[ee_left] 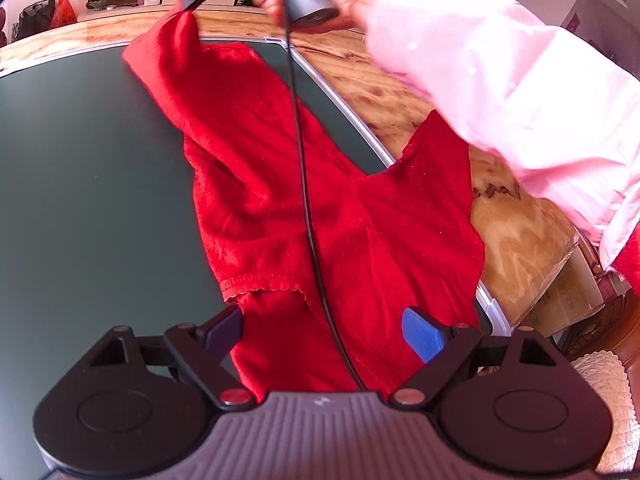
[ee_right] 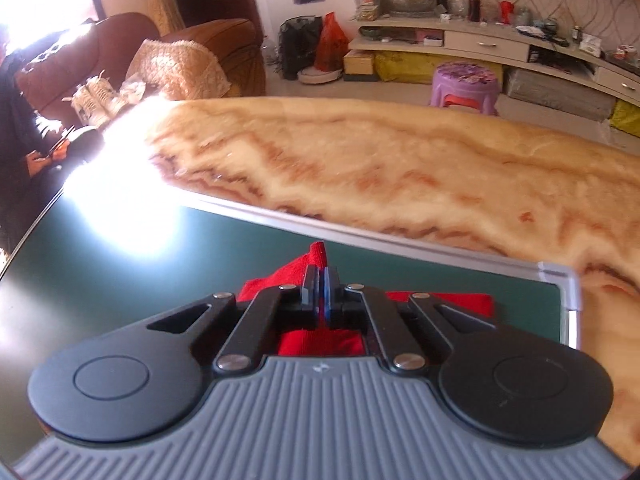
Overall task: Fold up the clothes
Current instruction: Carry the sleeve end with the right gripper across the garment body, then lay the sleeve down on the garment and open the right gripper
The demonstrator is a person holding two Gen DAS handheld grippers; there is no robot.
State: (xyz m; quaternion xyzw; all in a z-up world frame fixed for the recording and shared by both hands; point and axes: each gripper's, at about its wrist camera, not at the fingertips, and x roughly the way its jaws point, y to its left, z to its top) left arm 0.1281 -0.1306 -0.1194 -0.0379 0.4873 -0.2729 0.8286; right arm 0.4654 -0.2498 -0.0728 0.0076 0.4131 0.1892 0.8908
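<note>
One red garment point(ee_left: 280, 184) lies across the dark green mat point(ee_left: 80, 200), partly draped off its edge onto the marble table point(ee_right: 400, 168). Right gripper point(ee_right: 321, 288): fingers pinched together on a lifted corner of the cloth (probably a corner; that end is blurred). Left gripper point(ee_left: 320, 334): two fingers spread wide, gripping nothing, garment beneath. One black cable point(ee_left: 304, 184) crosses the fabric.

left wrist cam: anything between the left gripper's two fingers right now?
Yes. In the left wrist view the left gripper is open, and the red garment lies in the gap between its fingers, crossed by a black cable. Neither finger is closed on it.
</note>
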